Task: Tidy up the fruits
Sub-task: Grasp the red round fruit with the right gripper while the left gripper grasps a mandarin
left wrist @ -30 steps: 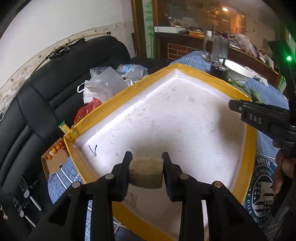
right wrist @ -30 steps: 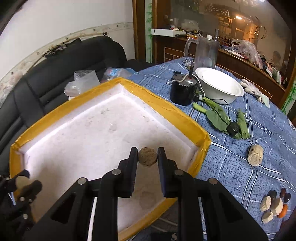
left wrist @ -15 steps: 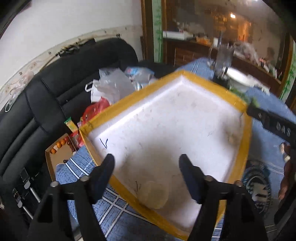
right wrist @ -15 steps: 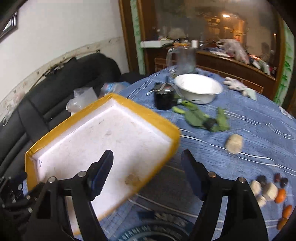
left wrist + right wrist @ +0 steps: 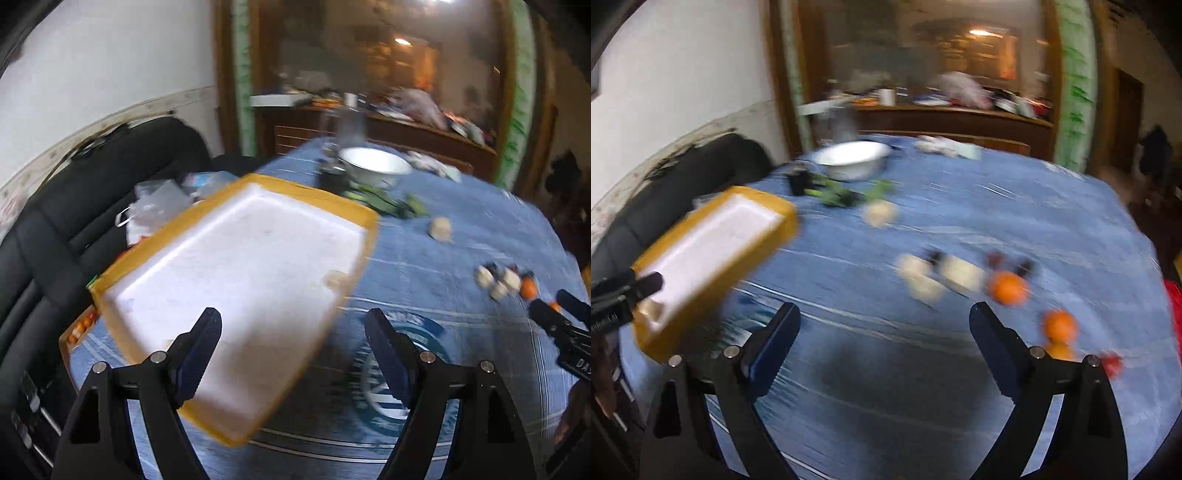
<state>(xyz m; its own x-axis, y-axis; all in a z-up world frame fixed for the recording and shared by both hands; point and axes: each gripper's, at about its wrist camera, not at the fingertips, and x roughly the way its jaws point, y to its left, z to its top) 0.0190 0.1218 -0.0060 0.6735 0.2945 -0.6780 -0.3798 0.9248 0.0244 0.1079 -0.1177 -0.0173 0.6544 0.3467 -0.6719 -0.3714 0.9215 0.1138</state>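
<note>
A white foam tray with a yellow rim (image 5: pixel 364 218) lies at the table's left. One tan round fruit (image 5: pixel 336 278) rests inside it near the right wall. My left gripper (image 5: pixel 293 332) hovers open and empty over the tray's near corner. My right gripper (image 5: pixel 884 321) is open and empty above the blue cloth. Just beyond it lies a blurred cluster of pale pieces (image 5: pixel 923 277), dark small fruits and an orange (image 5: pixel 1008 288), with a second orange (image 5: pixel 1060 325) nearer. In the right wrist view the tray (image 5: pixel 764 225) sits far left, with a tan fruit (image 5: pixel 652 306) in its near end.
A lone tan piece (image 5: pixel 441 229) lies mid-table past the tray. Green leaves (image 5: pixel 838 195), a dark cup and a white bowl (image 5: pixel 853 158) stand at the back. A black sofa (image 5: pixel 55 229) with plastic bags borders the left. Both views are motion-blurred.
Both grippers opened and let their tan fruits go into the tray. Both then pulled back and swung right, the right one out over the cloth towards the fruit cluster.
</note>
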